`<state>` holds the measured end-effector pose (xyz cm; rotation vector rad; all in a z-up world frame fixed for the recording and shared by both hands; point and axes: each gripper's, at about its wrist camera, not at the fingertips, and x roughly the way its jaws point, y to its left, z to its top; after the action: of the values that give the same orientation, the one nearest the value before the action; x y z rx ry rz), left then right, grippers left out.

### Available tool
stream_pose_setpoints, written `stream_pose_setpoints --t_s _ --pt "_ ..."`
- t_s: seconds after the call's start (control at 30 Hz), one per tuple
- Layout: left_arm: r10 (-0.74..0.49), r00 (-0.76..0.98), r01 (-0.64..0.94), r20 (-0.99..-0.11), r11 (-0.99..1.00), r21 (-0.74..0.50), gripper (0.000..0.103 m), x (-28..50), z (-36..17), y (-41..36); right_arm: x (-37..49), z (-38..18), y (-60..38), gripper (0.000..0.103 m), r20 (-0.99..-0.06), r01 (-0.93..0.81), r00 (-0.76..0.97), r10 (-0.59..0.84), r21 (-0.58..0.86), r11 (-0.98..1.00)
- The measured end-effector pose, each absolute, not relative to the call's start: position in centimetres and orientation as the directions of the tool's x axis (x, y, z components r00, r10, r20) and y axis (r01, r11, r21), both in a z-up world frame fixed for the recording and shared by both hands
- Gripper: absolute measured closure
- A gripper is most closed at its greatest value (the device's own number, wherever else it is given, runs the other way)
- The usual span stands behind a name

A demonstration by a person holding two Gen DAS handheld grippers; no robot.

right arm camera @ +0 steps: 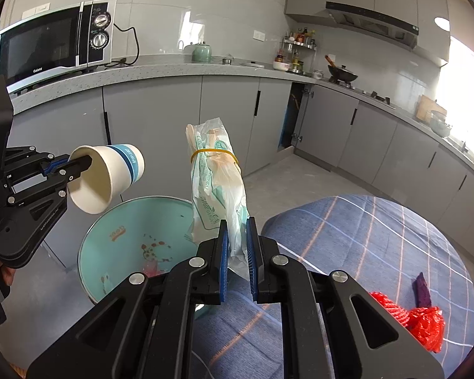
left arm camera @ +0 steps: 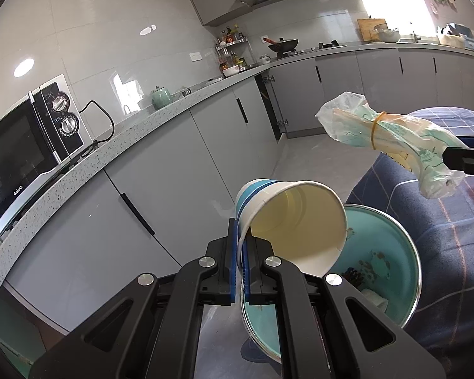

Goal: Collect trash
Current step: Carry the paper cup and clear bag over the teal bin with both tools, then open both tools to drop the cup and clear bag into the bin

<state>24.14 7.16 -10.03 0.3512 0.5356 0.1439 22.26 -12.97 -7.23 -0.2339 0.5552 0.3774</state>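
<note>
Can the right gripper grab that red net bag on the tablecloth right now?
Probably not yet: the right gripper is shut on the plastic-wrapped bundle. The red net bag lies uncovered on the tablecloth.

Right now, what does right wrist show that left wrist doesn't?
Only the right wrist: red mesh netting and a dark purple scrap on the plaid cloth, and the left claw from the side, pinching the cup's rim.

Only the left wrist: a window-side countertop with a cutting board.

Both: paper cup, banded plastic bag in the right claw, teal bin, microwave.
</note>
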Motion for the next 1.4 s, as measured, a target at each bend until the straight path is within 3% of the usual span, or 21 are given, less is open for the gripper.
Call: stream_pose_setpoints --t_s 0.73,1.0,1.1,1.13,1.23,1.3,1.33,1.4 --pt "0.222 0.847 -0.043 -0.482 0.934 0.354 0.099 24.0 -10.5 7.5 22.9 -8.2 -11.1 0.091 -0.575 -0.441 0.761 0.301 -0.117 0.890" --pt "0.212 0.843 -0.026 -0.495 0.934 0.355 0.094 24.0 -11.2 7.2 23.4 -9.2 -10.6 0.090 -0.603 -0.458 0.736 0.306 -0.112 0.882" --pt "0.204 0.841 -0.015 -0.501 0.935 0.355 0.083 24.0 -11.4 7.0 23.6 -9.6 -10.7 0.076 -0.610 -0.457 0.730 0.307 -0.103 0.883" --pt "0.206 0.842 -0.016 -0.499 0.934 0.357 0.075 24.0 -11.4 7.0 23.7 -9.7 -10.8 0.073 -0.611 -0.455 0.731 0.305 -0.103 0.884" --pt "0.203 0.845 -0.014 -0.495 0.934 0.358 0.066 23.9 -11.4 6.9 23.7 -9.8 -10.9 0.072 -0.612 -0.451 0.730 0.302 -0.101 0.887" --pt "0.207 0.846 -0.018 -0.491 0.932 0.362 0.054 23.9 -11.4 6.8 23.6 -9.9 -10.9 0.066 -0.611 -0.448 0.732 0.301 -0.099 0.889" --pt "0.210 0.847 -0.023 -0.488 0.932 0.363 0.042 23.8 -11.4 6.7 23.6 -9.9 -11.0 0.064 -0.610 -0.447 0.733 0.301 -0.097 0.889" --pt "0.207 0.850 -0.021 -0.485 0.933 0.361 0.041 23.6 -11.3 6.6 23.5 -9.9 -11.1 0.064 -0.611 -0.444 0.733 0.299 -0.097 0.891"
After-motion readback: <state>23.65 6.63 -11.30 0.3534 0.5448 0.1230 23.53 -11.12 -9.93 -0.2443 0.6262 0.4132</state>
